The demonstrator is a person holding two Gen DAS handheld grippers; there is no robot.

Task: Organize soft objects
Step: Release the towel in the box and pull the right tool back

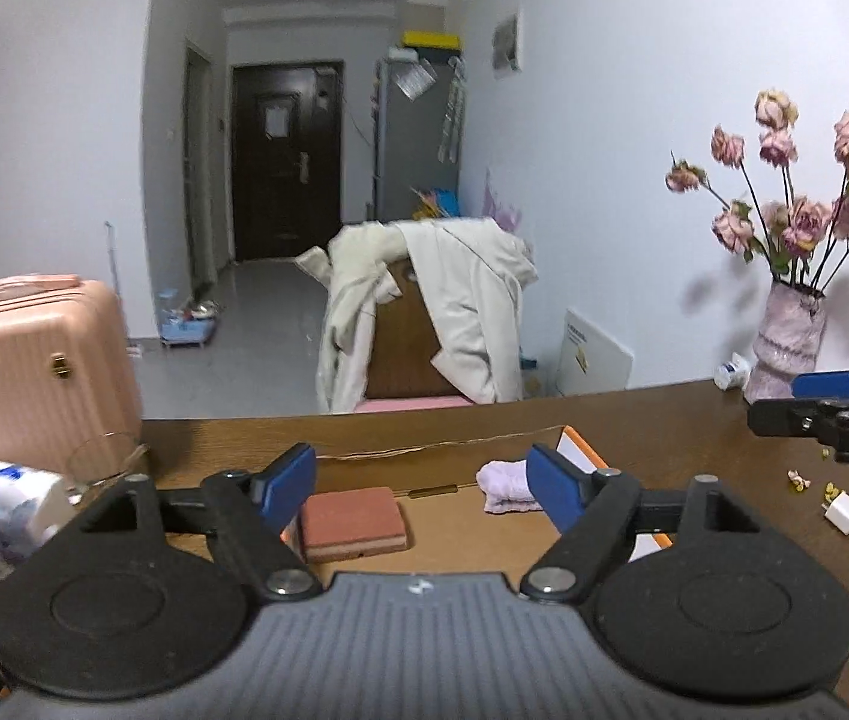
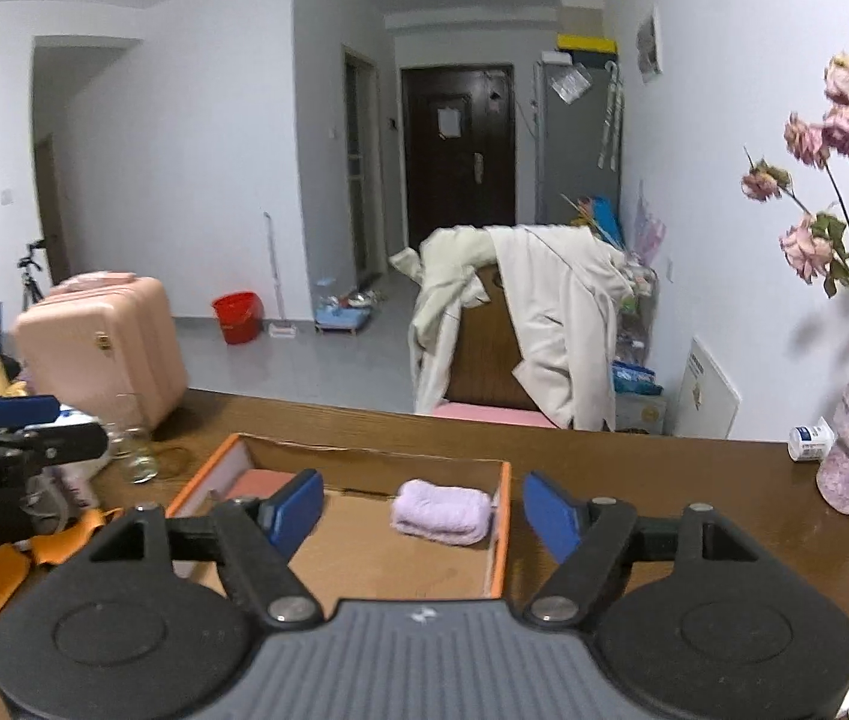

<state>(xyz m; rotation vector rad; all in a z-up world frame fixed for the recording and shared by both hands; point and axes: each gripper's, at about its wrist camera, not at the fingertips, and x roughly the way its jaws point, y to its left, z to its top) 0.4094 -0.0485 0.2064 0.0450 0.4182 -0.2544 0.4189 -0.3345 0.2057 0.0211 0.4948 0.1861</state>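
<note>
- The left gripper [image 1: 421, 489] has its jaws spread wide with nothing between the pads; the right gripper [image 2: 422, 507] is likewise wide and empty.
- Both hang above the shallow orange-edged box [image 2: 503, 516] on the brown table [image 2: 694, 480].
- The lilac folded cloth [image 2: 441, 510] lies in the box just ahead of the right gripper, long axis running across its fingers.
- The brick-red folded cloth [image 1: 353, 521] lies ahead of the left gripper, just inside its left finger.
- Judged from this, each hand is nearer its own cloth.
</note>
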